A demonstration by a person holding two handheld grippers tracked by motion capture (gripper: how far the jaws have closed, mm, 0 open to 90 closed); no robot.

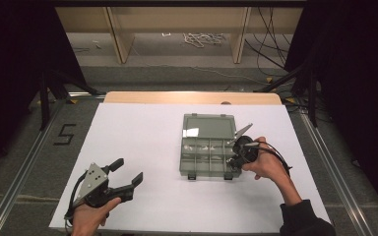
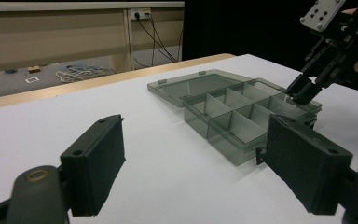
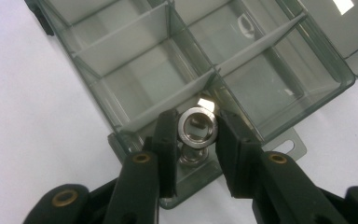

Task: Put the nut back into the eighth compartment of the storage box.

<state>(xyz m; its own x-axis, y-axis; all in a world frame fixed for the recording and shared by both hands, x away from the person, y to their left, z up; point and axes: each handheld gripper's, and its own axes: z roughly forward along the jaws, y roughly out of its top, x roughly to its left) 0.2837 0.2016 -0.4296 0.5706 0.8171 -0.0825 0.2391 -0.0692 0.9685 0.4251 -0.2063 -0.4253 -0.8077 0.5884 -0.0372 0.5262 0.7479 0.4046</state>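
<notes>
In the high view, the open compartment box [image 1: 208, 151] lies right of the table's [image 1: 128, 147] middle, its lid folded back toward the far edge. The right gripper [image 1: 236, 160] dips into the box's near right corner. The left gripper [image 1: 128, 173] rests near the table's near left corner, well apart from the box, its jaws spread wide and empty.

The left gripper view looks across the bare tabletop [image 2: 168, 168] at the box [image 2: 242, 116], showing the dividers and the right gripper [image 2: 303, 93] with its tips down at the box's corner compartment; whatever sits between those tips is too small to tell here.

The right gripper view supplies that detail: a metal ring [image 3: 196, 127] is pinched between the narrow jaws of the right gripper [image 3: 195, 135], over the near corner compartment of the box [image 3: 135, 70]. A second metal piece [image 3: 192, 157] seems to lie just beneath it, though it is half hidden.

The step in hand looks like placing or lifting the ring at this compartment. The next move calls for a steady vertical motion clear of the dividers, keeping the pinch firm.
</notes>
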